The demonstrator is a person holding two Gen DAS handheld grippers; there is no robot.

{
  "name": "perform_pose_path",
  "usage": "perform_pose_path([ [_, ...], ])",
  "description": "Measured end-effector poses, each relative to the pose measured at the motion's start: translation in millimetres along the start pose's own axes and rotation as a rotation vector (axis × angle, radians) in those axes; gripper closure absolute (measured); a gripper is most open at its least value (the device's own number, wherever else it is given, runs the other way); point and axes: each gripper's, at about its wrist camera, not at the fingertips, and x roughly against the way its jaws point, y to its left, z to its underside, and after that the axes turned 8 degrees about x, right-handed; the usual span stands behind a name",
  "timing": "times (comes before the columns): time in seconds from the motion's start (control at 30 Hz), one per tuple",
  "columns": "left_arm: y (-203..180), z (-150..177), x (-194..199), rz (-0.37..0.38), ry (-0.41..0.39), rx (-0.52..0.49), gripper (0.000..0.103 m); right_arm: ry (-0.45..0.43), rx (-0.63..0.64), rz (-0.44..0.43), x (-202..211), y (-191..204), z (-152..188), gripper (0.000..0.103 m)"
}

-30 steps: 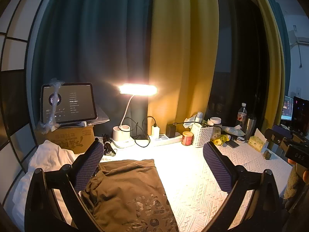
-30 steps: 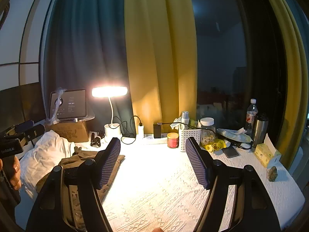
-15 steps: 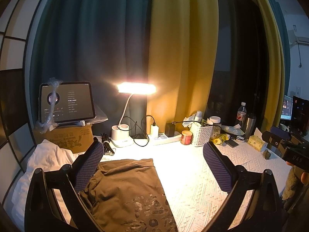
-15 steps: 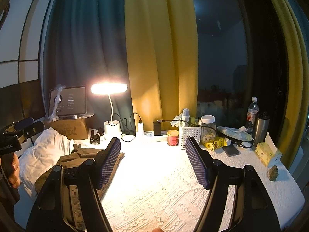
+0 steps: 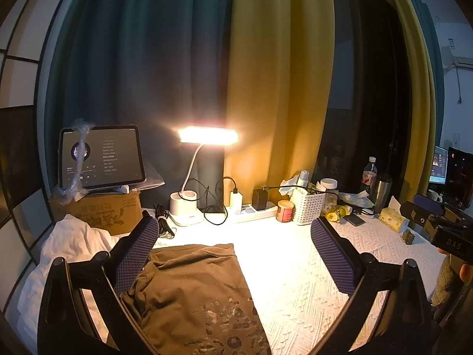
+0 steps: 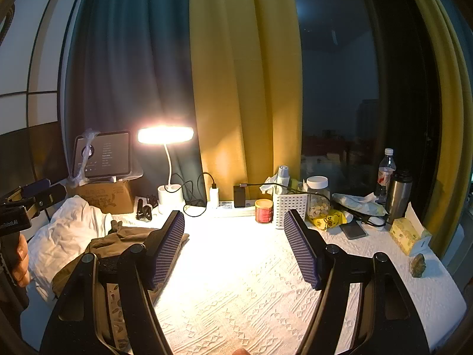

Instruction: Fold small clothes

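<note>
1. Your left claw [image 5: 233, 242] is released, its pads spread wide over the brown shirt [image 5: 195, 293] and gripping nothing.
2. Your right claw [image 6: 233, 245] is released too, hanging over bare bench cloth [image 6: 236, 281] to the right of the shirt.
3. That shirt lies flat on the bench in front of the lit lamp [image 5: 207, 136], with white cloth [image 5: 74, 242] on its left.

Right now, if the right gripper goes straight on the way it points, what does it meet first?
Probably the bare white tablecloth: the open right gripper tilts slightly down. Farther along stands the red tin. Depth is unclear.
</note>
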Motion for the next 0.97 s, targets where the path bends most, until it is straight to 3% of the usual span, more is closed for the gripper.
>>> perform_pose_path([
  [0.97, -0.5, -0.6, -0.9, 0.005, 0.003, -0.001, 0.001, 0.012, 0.003, -0.002, -1.2, -2.3, 3.6, 0.030],
])
